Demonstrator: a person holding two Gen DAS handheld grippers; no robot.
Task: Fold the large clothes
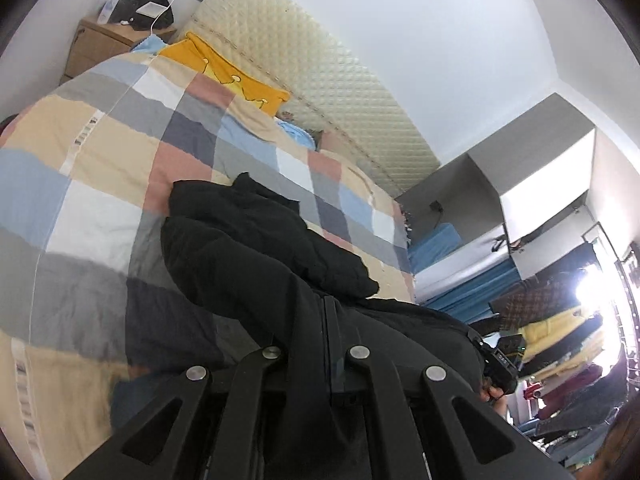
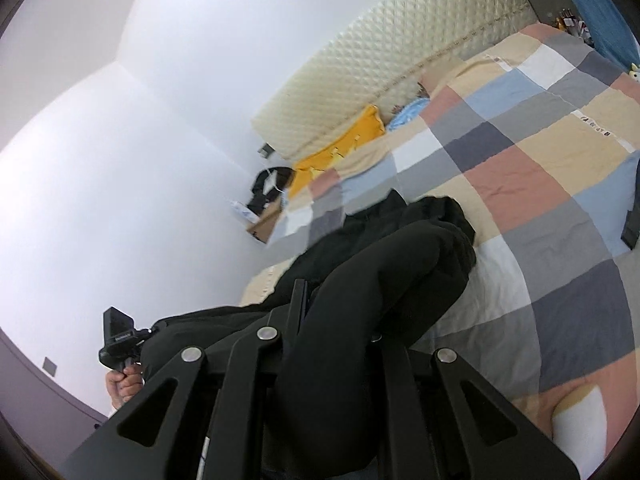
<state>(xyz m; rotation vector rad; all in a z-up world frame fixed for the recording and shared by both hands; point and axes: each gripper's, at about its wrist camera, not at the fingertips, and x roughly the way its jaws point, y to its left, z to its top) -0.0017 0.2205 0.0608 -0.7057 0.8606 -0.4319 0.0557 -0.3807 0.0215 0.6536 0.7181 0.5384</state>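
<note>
Clamped in both left gripper [image 1: 326,320] and right gripper [image 2: 298,308]: bulky, soft black padded jacket [image 1: 256,240], likely limp, best held along its edge.

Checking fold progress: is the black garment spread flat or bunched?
Bunched: the black garment hangs crumpled from both shut tongs, its far end heaped on the checked bedspread.

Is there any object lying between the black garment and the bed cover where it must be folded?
Nothing visible. The black garment hangs from both shut grippers, its far end on the checked bed cover; the yellow pillow lies far off.
</note>
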